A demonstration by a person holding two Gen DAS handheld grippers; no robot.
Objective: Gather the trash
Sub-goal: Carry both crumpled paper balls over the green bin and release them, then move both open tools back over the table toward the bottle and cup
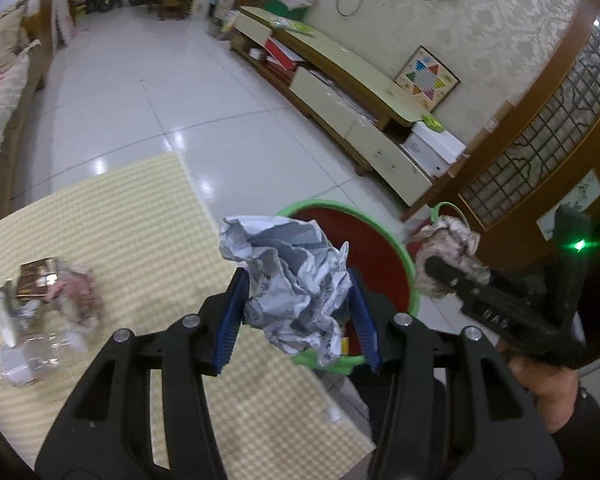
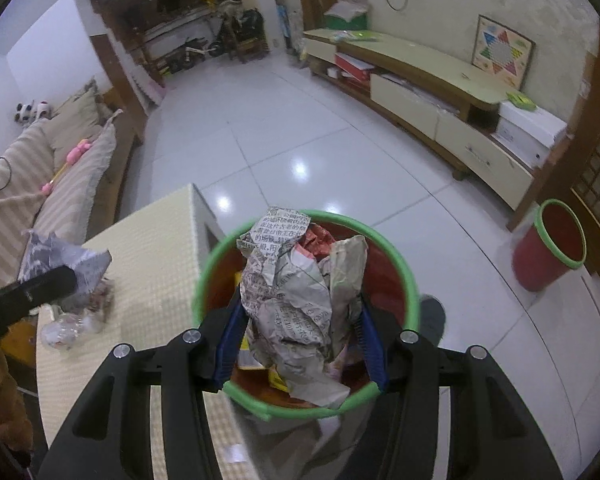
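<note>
Here the largest container is the red bin with a green rim (image 2: 410, 276), standing on the floor just beside the near right edge of the checked table (image 2: 156, 264). Inside it lie yellow and red scraps, mostly hidden behind the crumpled newspaper wad (image 2: 296, 304) that the right gripper (image 2: 300, 340) has clenched between its blue pads, directly over the bin's mouth. A second red bin (image 2: 548, 248) stands farther right by the wooden door; its inside cannot be made out. The left gripper (image 1: 300, 312) is clamped on a grey-white crumpled paper ball (image 1: 288, 280), held over the table's edge with the bin's rim (image 1: 414, 280) just behind it. Still on the table, at the left, sits a blurred heap of trash (image 1: 44, 304): a clear plastic bottle, pinkish wrapping and a small brown box, hard to separate.
</note>
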